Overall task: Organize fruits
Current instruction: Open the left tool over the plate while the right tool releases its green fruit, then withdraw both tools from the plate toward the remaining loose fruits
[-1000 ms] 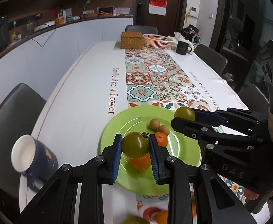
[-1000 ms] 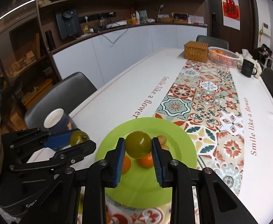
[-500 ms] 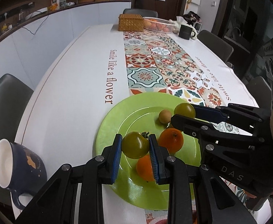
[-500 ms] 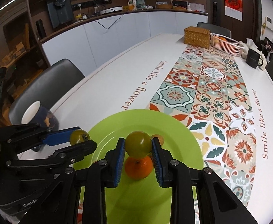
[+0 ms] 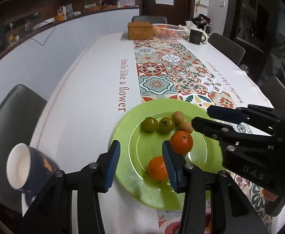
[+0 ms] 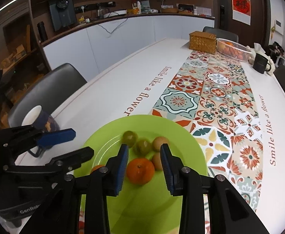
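Both grippers hang over the green plate (image 5: 123,136) at the near end of the desk (image 5: 88,89), and both stand with their fingers spread apart, holding nothing.

In the left wrist view, the left gripper (image 5: 141,165) fills the lower middle of the frame, its blue pads wide apart above the plate's near left rim. On the plate lie two green tomatoes: one (image 5: 150,123) toward the upper left of the plate, the other (image 5: 166,124) touching it on the right. Two small brown fruits (image 5: 178,116) sit just right of them, one behind the other. An orange (image 5: 182,142) rests near the plate's centre, and a second orange (image 5: 158,168) lies lower in the frame, partly hidden behind the left gripper's right-hand finger. The right gripper (image 5: 203,116) reaches in from the right edge of the frame, its tips parted over the plate's right rim.

In the right wrist view, the right gripper (image 6: 144,167) sits low in the middle, its fingers framing the central orange (image 6: 140,170) without touching it. The tomatoes are slightly blurred here, just above the pads.

A dark blue mug (image 5: 28,170) with a white inside stands at the lower left of the left wrist frame, off the plate. A patterned runner (image 5: 162,72) stretches up the desk to a wicker box (image 5: 140,30), a white wire basket (image 5: 168,31) and a black mug (image 5: 196,36) at the far end.
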Motion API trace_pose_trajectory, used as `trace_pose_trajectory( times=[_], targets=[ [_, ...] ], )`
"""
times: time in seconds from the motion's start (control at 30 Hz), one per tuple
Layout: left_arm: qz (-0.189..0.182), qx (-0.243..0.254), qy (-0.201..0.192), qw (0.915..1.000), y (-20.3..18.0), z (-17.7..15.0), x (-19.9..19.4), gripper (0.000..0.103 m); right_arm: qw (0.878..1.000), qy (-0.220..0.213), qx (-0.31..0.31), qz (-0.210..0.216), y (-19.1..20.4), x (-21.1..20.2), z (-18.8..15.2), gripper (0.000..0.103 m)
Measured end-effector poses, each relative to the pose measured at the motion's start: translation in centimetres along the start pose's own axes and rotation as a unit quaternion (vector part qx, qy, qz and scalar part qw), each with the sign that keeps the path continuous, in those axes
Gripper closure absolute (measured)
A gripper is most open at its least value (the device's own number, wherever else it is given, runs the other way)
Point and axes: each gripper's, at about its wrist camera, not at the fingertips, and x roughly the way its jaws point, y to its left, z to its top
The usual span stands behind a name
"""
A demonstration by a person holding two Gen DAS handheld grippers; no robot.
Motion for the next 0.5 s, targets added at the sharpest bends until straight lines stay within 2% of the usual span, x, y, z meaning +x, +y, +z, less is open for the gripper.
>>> trace_pose_trajectory(
  times=[0.1,0.27,0.5],
  targets=[
    [0.011,0.003,-0.012,0.9999,-0.3,-0.4,-1.6,0.056,1.000,-0.013,0.003,-0.005,0.0,-1.6,-0.6,0.066],
    [0.028,0.002,-0.041,0.9988,-1.1,-1.1,-5.0,0.046,0.999,-0.035,0.011,-0.010,0.3,-4.8,-1.4,0.063],
    [0.034,-0.006,-0.076,0.9965,-1.8,-2.6,-9.7,0.034,0.998,-0.065,0.007,-0.022,1.4,-9.5,-3.0,0.049]
  ],
)
